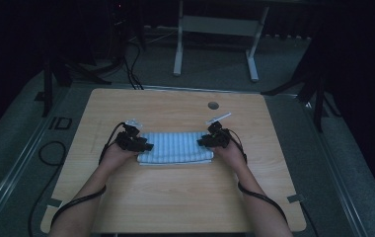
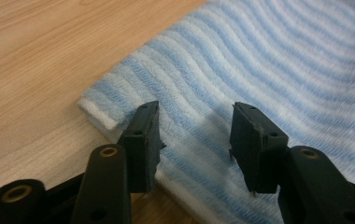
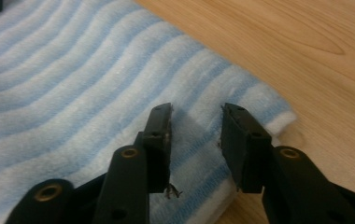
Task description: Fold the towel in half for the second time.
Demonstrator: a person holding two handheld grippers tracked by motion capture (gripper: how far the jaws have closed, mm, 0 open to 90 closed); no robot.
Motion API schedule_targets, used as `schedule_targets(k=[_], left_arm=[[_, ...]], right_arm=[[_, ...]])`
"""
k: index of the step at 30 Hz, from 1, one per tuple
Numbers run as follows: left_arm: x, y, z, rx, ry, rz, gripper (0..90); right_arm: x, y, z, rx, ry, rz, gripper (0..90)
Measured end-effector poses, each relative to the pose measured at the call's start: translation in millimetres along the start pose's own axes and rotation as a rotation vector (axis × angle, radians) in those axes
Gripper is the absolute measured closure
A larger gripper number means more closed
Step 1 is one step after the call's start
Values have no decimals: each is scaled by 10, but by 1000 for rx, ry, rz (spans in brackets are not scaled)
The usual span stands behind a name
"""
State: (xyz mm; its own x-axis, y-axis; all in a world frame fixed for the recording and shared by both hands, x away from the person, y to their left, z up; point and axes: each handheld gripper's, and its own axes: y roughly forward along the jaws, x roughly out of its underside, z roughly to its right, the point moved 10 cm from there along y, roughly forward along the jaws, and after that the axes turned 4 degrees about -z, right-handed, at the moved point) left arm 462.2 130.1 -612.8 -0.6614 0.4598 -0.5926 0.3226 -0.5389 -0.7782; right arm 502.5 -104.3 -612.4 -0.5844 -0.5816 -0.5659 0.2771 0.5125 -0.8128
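While each hand rested at one short end of the folded towel [image 1: 175, 147], the left claw [image 2: 195, 140] stood spread, its blocky black jaws apart above the terry pile with no cloth pinched between them. At the towel's opposite end the right claw [image 3: 195, 140] was likewise spread over the fabric, gripping nothing. Both pairs of jaws were matte, squared-off and worn at the edges, pinned to black arms by brass-ringed rivets.

Beneath them the towel was soft and ribbed, with pale blue and white stripes running in wavy ridges; it was folded into a flat rectangle with thick, rounded corners showing white fleece.

Around the towel spread the desk [image 1: 175, 207], a smooth light wood-grain top with rounded corners, and beyond the towel a round grey grommet [image 1: 213, 105] sat in its far part. Past the desk's far edge lay grey carpet, black cables [image 1: 131, 64] and a white metal frame [image 1: 215, 34] in a dim room.
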Motion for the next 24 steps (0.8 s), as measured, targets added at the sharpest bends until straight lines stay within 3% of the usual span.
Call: schedule_targets(k=[5, 9, 10, 11, 12, 14, 18, 24], left_arm=[[-13, -98, 44, -3, -25, 41, 353], [-4, -159, 97, -17, -35, 62, 184], [-4, -159, 97, -17, -35, 62, 124], [20, -179, 125, -40, -26, 66, 124], [20, -179, 125, -40, -26, 66, 111], [20, -204, 155, -32, -35, 97, 112], [91, -247, 204, -13, -27, 106, 111], [239, -314, 245, -1, -34, 128, 96]], right_arm=[[23, -101, -102, -23, -39, 4, 468], [27, -229, -181, -46, -37, 43, 328], [27, -229, -181, -46, -37, 43, 328], [39, -254, -201, -59, -39, 50, 256], [39, -254, -201, -59, -39, 50, 256], [67, -330, -226, -61, -37, 89, 146], [114, -407, -182, -28, -30, 144, 125], [273, -539, -125, 12, -30, 174, 126]])
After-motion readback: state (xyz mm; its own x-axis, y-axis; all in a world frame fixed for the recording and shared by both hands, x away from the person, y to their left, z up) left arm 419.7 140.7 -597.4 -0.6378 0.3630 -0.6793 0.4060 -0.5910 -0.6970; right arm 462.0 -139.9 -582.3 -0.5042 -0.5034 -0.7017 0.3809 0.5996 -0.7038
